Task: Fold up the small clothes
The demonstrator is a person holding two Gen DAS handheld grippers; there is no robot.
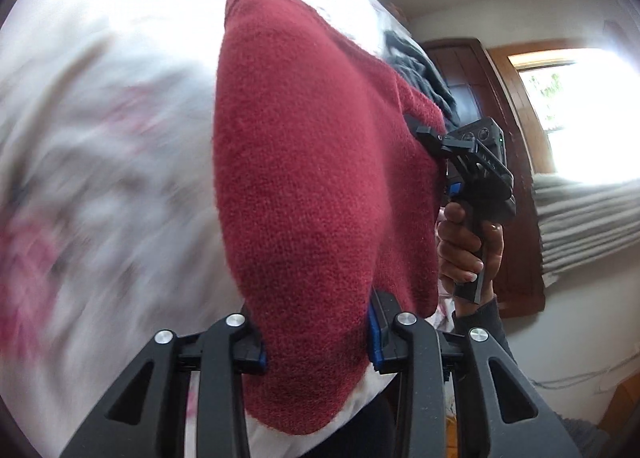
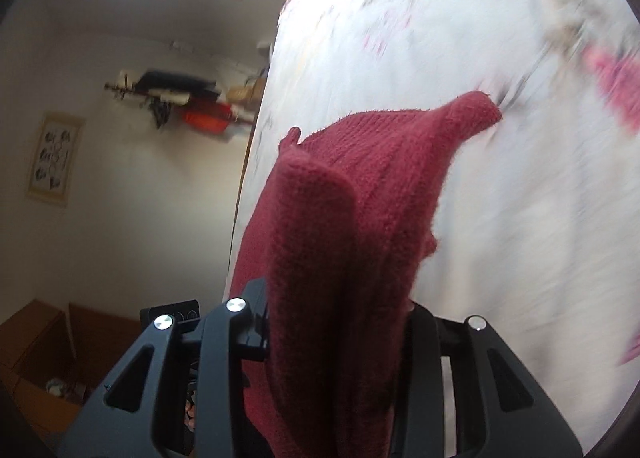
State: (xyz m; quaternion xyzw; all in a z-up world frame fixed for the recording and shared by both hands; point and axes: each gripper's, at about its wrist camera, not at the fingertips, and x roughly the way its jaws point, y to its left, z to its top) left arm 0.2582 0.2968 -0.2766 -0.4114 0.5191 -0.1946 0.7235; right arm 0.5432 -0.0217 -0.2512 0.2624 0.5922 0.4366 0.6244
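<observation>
Dark red knitted wool sweater [image 1: 320, 185] held up above a white bed sheet with pink floral print [image 1: 100, 137], the sheet blurred. Left tongs [image 1: 316, 342] clenched on a thick fold of the knit. Right tongs [image 2: 336, 322] likewise grasping the sweater; left view shows them pinching its far edge, a hand [image 1: 468, 250] on the black handle. Brown wooden door [image 1: 500, 161] beyond.

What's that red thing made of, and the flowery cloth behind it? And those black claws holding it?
The red garment looks like knitted wool or acrylic: visible knit loops, fuzzy matte surface. The floral sheet seems thin woven fabric, perhaps cotton; blur hides its weave. The left gripper and right gripper look like matte black moulded plastic with shiny metal pins.
</observation>
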